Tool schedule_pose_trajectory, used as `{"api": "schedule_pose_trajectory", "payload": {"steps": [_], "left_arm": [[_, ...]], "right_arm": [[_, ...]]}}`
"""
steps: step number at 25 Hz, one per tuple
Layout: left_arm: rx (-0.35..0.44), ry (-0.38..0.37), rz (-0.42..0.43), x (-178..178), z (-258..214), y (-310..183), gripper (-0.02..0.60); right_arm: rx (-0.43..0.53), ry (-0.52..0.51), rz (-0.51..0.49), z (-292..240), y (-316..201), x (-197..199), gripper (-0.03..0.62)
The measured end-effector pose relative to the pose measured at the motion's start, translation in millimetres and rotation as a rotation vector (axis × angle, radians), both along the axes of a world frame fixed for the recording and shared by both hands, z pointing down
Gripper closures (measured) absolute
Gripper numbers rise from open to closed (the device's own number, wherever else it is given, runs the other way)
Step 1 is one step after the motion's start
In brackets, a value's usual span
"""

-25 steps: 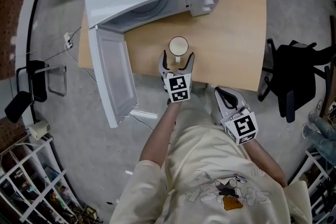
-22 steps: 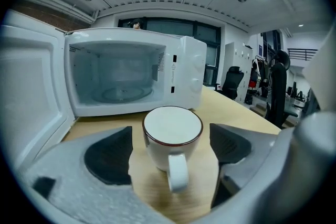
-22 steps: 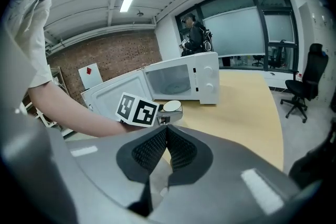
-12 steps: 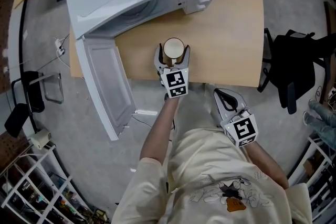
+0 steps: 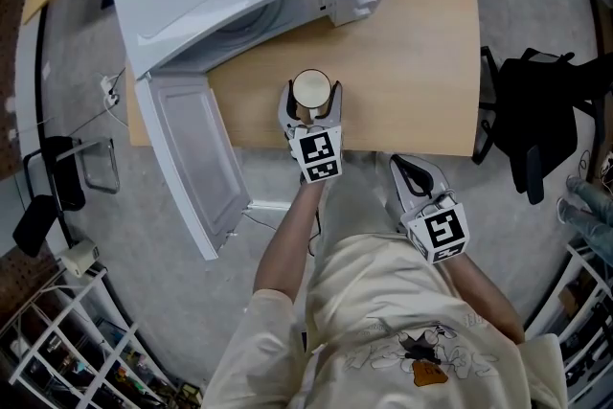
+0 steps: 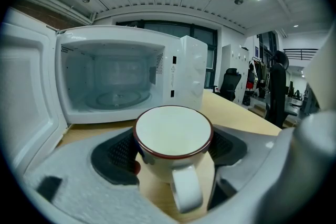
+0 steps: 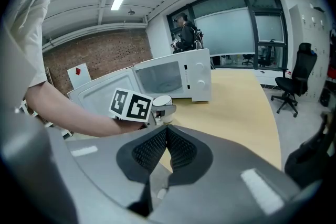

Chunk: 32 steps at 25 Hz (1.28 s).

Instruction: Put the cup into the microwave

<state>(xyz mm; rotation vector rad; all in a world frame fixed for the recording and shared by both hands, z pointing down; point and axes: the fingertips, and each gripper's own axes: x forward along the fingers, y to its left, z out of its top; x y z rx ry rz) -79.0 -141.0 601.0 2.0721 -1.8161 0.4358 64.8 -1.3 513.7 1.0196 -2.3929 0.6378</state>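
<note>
white cup [image 6: 173,139] between closing left tool [image 5: 311,99] jaws

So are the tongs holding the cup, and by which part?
Not quite yet. The left tongs are closing on the sides of the cup, its handle pointing back between them. The right tongs are shut and empty.

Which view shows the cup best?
Left gripper view: the cup fills the centre, rim, empty inside and handle clear. Head view shows only its top; right gripper view shows it small and distant.
</note>
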Motion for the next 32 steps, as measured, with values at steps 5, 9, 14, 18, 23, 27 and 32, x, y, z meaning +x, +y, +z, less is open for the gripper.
{"api": "schedule_pose_trajectory", "payload": {"steps": [5,9,14,18,23,27,32], "left_arm": [[0.031,0.015,-0.027,-10.1,-32.3,-9.2,0.190],[0.052,0.015,-0.069,-32.6,-52.3,-24.0,0.190],[0.085,0.002,-0.125,-70.7,-72.7,-53.8,0.190],[0.089,-0.006,-0.173,-101.5,-79.4,-78.2,0.190],[0.083,-0.005,-0.201,-129.1,-77.0,-110.0,0.190],[0.071,-0.001,-0.216,-142.5,-66.9,-131.2,0.190],[0.056,0.008,-0.226,-149.6,-56.7,-149.5,0.190]], "right_arm": [[0.002,-0.013,0.011,2.7,-6.3,-3.6,0.586],[0.011,-0.034,0.008,-1.1,-13.2,-12.5,0.587],[0.024,-0.053,0.008,-5.4,-22.4,-27.0,0.588],[0.025,-0.062,0.007,-8.6,-28.9,-38.0,0.586],[0.019,-0.060,0.007,-9.6,-35.4,-52.2,0.588],[0.020,-0.052,0.002,-12.0,-36.6,-63.1,0.587],[0.024,-0.037,-0.006,-15.8,-35.4,-71.3,0.587]]}}
